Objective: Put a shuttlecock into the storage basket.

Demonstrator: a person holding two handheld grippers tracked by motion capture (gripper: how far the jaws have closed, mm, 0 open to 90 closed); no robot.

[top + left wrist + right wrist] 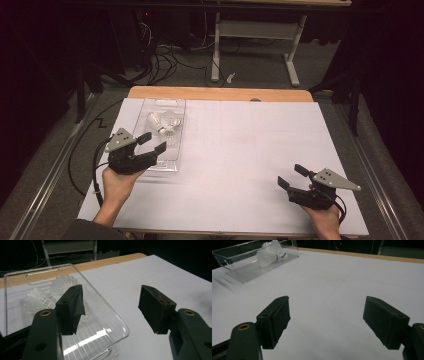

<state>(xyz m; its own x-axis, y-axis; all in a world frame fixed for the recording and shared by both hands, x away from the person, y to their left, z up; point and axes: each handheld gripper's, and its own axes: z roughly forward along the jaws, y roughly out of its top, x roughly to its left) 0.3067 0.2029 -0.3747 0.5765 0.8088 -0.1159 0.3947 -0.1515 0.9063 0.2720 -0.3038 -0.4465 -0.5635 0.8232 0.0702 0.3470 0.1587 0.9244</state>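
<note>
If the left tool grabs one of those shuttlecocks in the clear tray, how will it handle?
The shuttlecocks look very light and their thin feather skirts probably crush easily. Lying on their sides, they may roll in an arc. The clear tray would likely slide if nudged.

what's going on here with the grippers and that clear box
A person holds a gripper in each hand over a white table. The left gripper hangs open at the near end of a clear plastic tray holding white shuttlecocks, gripping nothing. The right gripper rests open on the table's right side.

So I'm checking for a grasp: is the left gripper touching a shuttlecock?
Apart. The left gripper view shows the left gripper open, empty, above the clear tray; the shuttlecocks lie beyond.
</note>
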